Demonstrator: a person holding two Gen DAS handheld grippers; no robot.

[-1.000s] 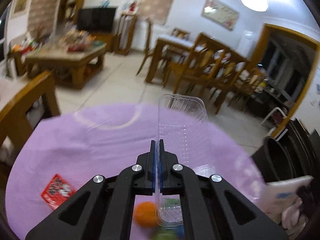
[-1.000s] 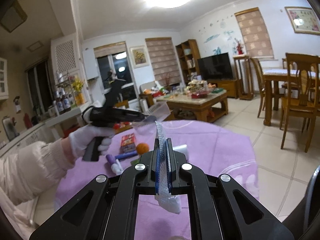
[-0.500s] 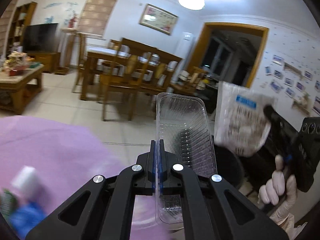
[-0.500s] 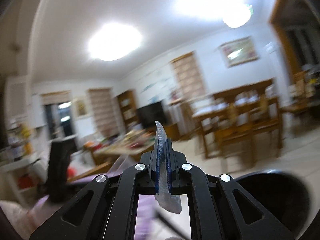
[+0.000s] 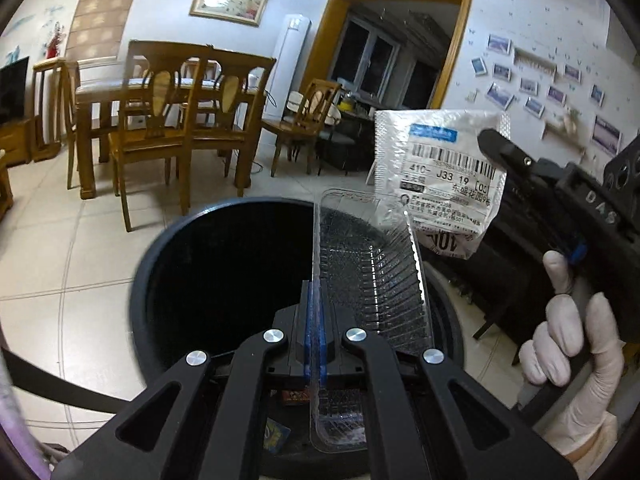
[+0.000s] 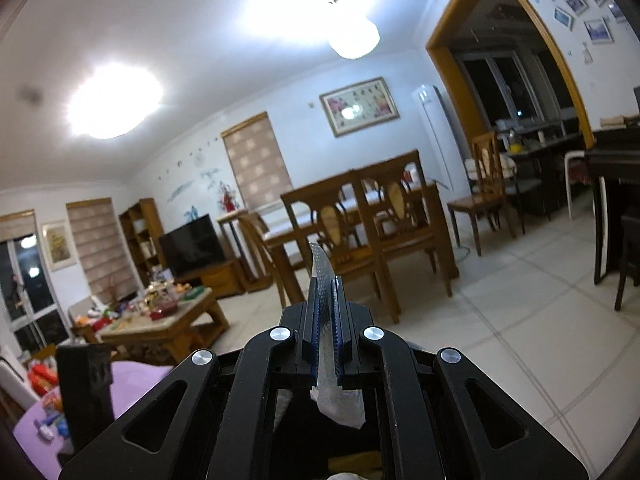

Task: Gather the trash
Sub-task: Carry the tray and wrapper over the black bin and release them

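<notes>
My left gripper is shut on the rim of a clear plastic tray, which hangs over the mouth of a round black trash bin. In the left wrist view the right gripper comes in from the right, held by a white-gloved hand, and is shut on a silvery bubble mailer with a barcode label just above the bin's far rim. In the right wrist view my right gripper pinches that mailer's edge, seen end-on. Small wrappers lie at the bin's bottom.
Wooden dining table and chairs stand on the tiled floor behind the bin. A dark cabinet is at the right. The purple-covered table with leftover items sits low left in the right wrist view, a coffee table beyond.
Both grippers have swung away from the purple table toward the black bin. The tray now hangs over the bin's mouth and the mailer has come in close beside it.
</notes>
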